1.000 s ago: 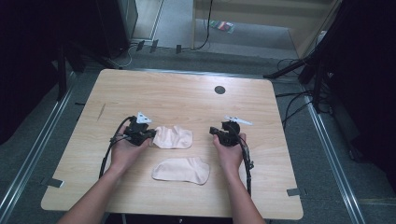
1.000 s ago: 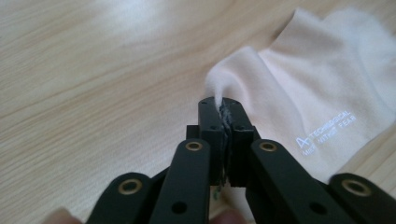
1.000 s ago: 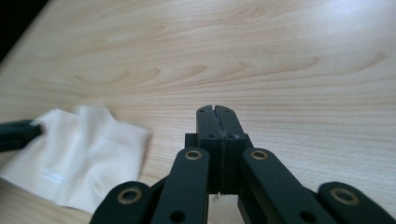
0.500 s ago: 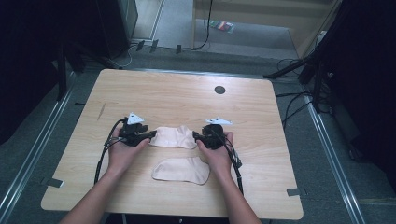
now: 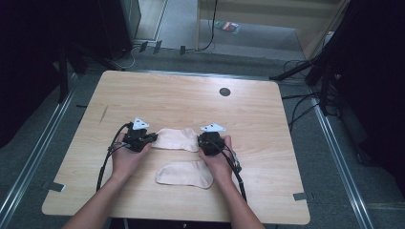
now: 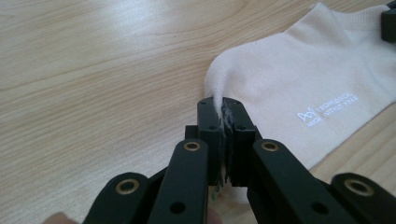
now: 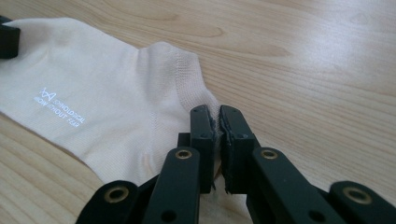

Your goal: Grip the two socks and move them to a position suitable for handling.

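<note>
Cream far sock point(image 5: 177, 139): left gripper point(image 5: 152, 138) pinches its 9 o'clock end, right gripper point(image 5: 200, 144) its 3 o'clock edge; either thin bite may slip.

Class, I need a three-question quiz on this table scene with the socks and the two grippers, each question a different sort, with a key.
1. True or false: both grippers are shut on the far sock.
2. How many socks lie on the table? A) one B) two C) three
3. Fill in: the sock that no gripper touches, the near sock, lies ____ the person than the held one.

Key
1. True: the left gripper pinches one end, the right gripper the other.
2. B
3. nearer
</note>
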Demonstrator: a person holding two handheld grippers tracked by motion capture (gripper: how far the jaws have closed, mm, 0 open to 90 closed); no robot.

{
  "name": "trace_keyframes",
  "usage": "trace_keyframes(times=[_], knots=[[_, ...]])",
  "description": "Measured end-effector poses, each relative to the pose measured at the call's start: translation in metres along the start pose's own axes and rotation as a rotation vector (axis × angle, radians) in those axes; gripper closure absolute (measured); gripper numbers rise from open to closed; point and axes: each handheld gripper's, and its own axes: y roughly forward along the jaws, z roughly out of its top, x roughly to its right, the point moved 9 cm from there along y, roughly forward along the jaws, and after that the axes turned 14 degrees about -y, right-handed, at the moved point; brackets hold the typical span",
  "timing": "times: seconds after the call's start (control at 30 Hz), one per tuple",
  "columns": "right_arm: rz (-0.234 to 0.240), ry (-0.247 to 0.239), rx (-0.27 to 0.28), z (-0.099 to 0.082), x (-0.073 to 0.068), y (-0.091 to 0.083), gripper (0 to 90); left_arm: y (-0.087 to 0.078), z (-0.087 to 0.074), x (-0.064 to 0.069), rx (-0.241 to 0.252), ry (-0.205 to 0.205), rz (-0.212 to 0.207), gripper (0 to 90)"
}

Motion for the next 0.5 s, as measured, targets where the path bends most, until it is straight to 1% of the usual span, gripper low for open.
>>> trace_keyframes(times=[0.03, 0.07, 0.1, 0.13, 0.17, 0.2, 0.23, 0.27, 0.3, 0.33, 0.37, 0.4, 0.5], knots=[[0.004, 0.015, -0.004, 0.0, 0.0, -0.001, 85.9, -0.002, 0.0, 0.0, 0.002, -0.012, -0.012, 88.2], [0.014, 0.033, 0.001, 0.0, 0.001, -0.002, 86.1, -0.004, 0.0, 0.0, 0.007, -0.02, -0.021, 88.4], [0.026, 0.055, 0.012, 0.001, 0.003, -0.006, 86.3, -0.008, 0.0, 0.0, 0.013, -0.029, -0.038, 88.6], [0.026, 0.055, 0.012, 0.001, 0.003, -0.006, 86.3, -0.008, 0.0, 0.0, 0.013, -0.029, -0.038, 88.6], [0.036, 0.073, 0.026, 0.003, 0.005, -0.012, 86.4, -0.013, 0.002, 0.0, 0.022, -0.041, -0.056, 88.7], [0.036, 0.073, 0.026, 0.003, 0.005, -0.012, 86.4, -0.013, 0.002, 0.0, 0.022, -0.041, -0.056, 88.7], [0.037, 0.073, 0.034, 0.005, 0.005, -0.014, 86.4, -0.017, 0.003, 0.001, 0.028, -0.043, -0.063, 88.7], [0.038, 0.067, 0.047, 0.007, 0.006, -0.02, 86.5, -0.019, 0.003, 0.001, 0.031, -0.043, -0.07, 88.8], [0.039, 0.072, 0.062, 0.009, 0.007, -0.027, 86.6, -0.025, 0.004, 0.004, 0.04, -0.037, -0.08, 89.0], [0.039, 0.072, 0.062, 0.009, 0.007, -0.027, 86.6, -0.025, 0.004, 0.004, 0.04, -0.037, -0.08, 89.1], [0.043, 0.074, 0.079, 0.012, 0.008, -0.036, 86.6, -0.031, 0.005, 0.006, 0.047, -0.025, -0.084, 89.1], [0.043, 0.074, 0.079, 0.012, 0.008, -0.036, 86.6, -0.031, 0.005, 0.006, 0.047, -0.025, -0.084, 89.1], [0.058, 0.098, 0.1, 0.015, 0.007, -0.048, 86.6, -0.04, 0.006, 0.013, 0.067, -0.028, -0.105, 89.1]])
